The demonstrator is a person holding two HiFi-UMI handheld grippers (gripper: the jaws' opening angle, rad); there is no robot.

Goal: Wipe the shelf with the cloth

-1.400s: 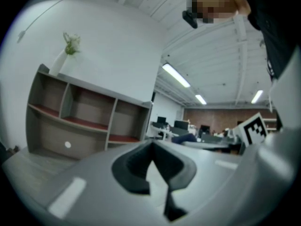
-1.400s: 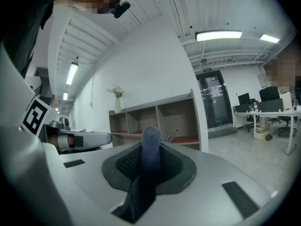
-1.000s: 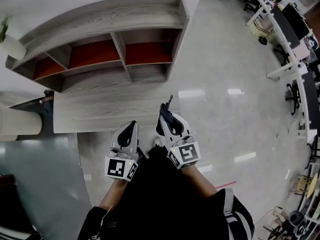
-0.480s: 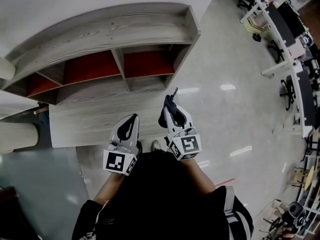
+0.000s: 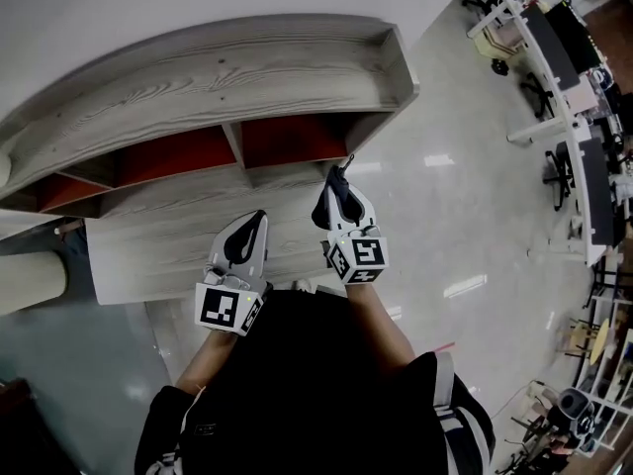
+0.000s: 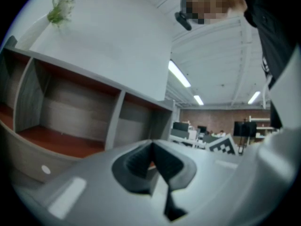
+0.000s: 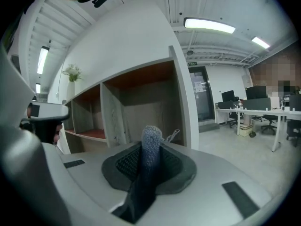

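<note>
Both grippers have come forward with the person, so the grey wooden shelf (image 5: 247,77) now fills more of the head view, and they hang above its lower ledge (image 5: 148,250). The right gripper (image 5: 335,188) has its jaws pinched on a dark blue cloth (image 7: 151,140), a short fold of which stands up past the tips, while the left gripper (image 5: 252,228) has its jaws together on nothing. To wipe well, the cloth end should probably be pressed flat on the ledge and drawn in long overlapping strokes, with the hard jaw tips kept off the wood.
</note>
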